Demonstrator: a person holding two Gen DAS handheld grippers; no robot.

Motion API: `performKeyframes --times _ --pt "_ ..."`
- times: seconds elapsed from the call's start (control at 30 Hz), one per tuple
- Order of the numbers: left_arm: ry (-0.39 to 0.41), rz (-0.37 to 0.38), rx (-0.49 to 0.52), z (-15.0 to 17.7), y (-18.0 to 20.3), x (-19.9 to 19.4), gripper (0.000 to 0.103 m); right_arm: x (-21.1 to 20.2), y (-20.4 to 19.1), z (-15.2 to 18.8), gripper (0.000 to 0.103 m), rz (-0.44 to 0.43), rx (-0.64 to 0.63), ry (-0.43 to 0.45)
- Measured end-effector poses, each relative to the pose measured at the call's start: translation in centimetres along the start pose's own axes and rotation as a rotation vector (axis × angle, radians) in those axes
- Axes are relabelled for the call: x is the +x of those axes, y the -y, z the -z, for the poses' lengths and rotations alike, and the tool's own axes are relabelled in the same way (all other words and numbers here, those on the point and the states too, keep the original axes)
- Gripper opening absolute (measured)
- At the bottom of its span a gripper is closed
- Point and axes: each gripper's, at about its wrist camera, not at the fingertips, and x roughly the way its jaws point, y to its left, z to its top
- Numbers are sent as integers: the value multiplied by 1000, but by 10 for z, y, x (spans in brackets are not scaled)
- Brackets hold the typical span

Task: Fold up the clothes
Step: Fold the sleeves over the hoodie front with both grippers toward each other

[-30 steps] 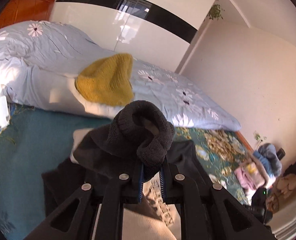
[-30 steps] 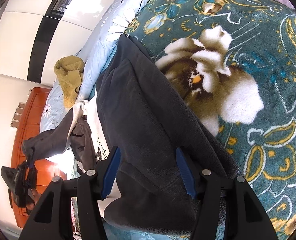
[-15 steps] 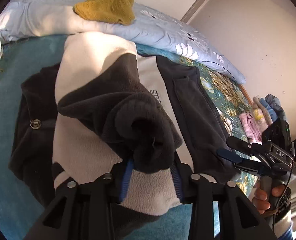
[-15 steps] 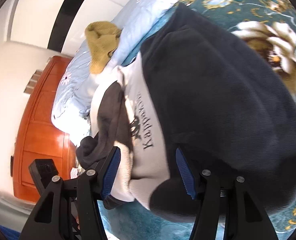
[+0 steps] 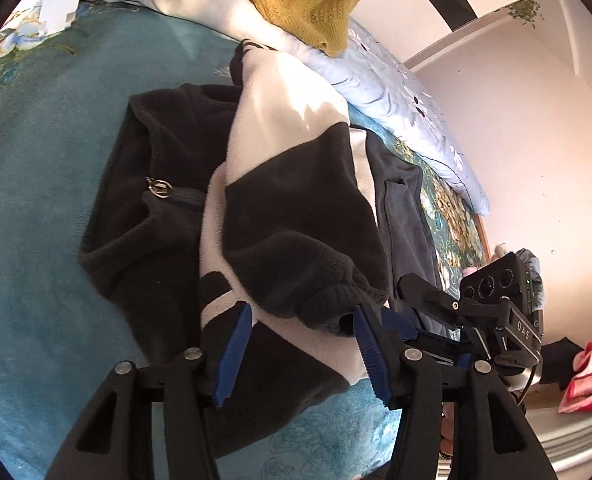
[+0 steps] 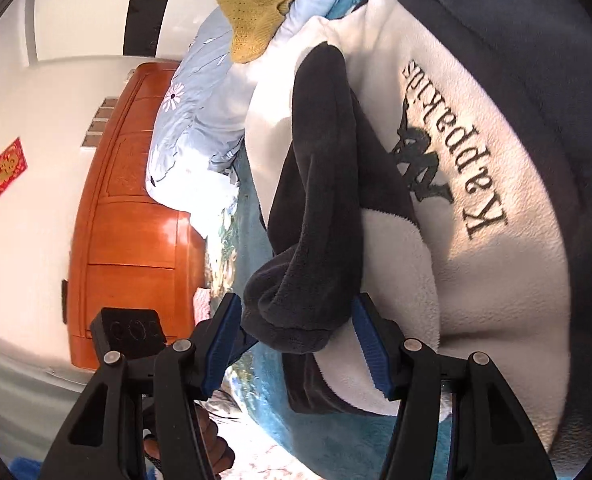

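Fleece jacket point(image 5: 287, 216), charcoal and cream, lies spread on the teal floral bedspread point(image 5: 47, 208), its dark sleeve folded across the cream chest panel.

Left gripper point(image 5: 300, 344): jaws opening. The sleeve cuff point(image 5: 320, 304) sits between the blue pads point(image 5: 231, 356), and a gap shows on either side of it, so the cuff is released and rests on the jacket. Beyond the cuff, toward 12 o'clock, the sleeve runs up over the cream panel. At 10 o'clock of the gripper a metal zipper pull point(image 5: 159, 190) lies on the dark collar area.

Right gripper point(image 6: 296, 340): jaws parted, clamping nothing. In the right wrist view the same cuff hangs in line with the gap between its pads, but that view alone does not settle how near it is. In the left wrist view this gripper sits at 3 o'clock of the left one, just beside the jacket's edge. Black lettering point(image 6: 452, 148) reads across the cream panel at 1 o'clock.

Surroundings: a mustard knitted garment point(image 5: 312, 4) rests on the pale blue flowered duvet point(image 5: 408, 92) at 12 o'clock, beyond the jacket. An orange wooden cabinet point(image 6: 131, 208) stands at 10 o'clock in the right wrist view. Pink cloth point(image 5: 588, 372) lies well apart at 3 o'clock.
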Motion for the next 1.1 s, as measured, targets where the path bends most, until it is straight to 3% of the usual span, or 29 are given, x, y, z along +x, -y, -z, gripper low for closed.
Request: performKeyframes --times 0.13,0.3,0.37,0.4,0.47,0.5,0.57,0.6,0.63,0.67,0.83,0.97,1.1 --pt "12 0 -41 -4 -11 2 59 7 3 -3 59 37 14 0" --pt "-15 115 -194 -17 -28 22 59 12 1 -5 59 57 17 -4" --pt "-27 129 -212 -22 -29 30 60 9 2 -4 58 54 21 3" --pt "-35 130 -214 -24 -28 34 60 8 4 -4 54 52 26 7" --pt "-41 96 -188 -27 -23 41 60 8 6 -4 31 59 34 12" --pt "-40 87 -185 -29 -21 44 60 7 8 -4 28 63 41 14" --pt "-41 92 -204 -30 -21 48 58 3 10 -3 15 62 38 18" --pt "-43 96 -214 -31 -22 50 53 1 10 -3 14 65 39 21" --pt "-46 92 -207 -31 -20 50 25 -1 10 -3 14 55 40 24" --pt "-50 84 -187 -30 -16 49 11 -3 10 -3 13 45 41 28" --pt "-11 109 -95 -23 9 21 11 -18 -13 2 11 24 -48 37" --pt "-32 137 -75 -9 18 5 11 -34 -31 14 11 0 -116 46" --pt "-92 71 -87 17 10 24 11 -30 -14 31 11 67 -121 10"
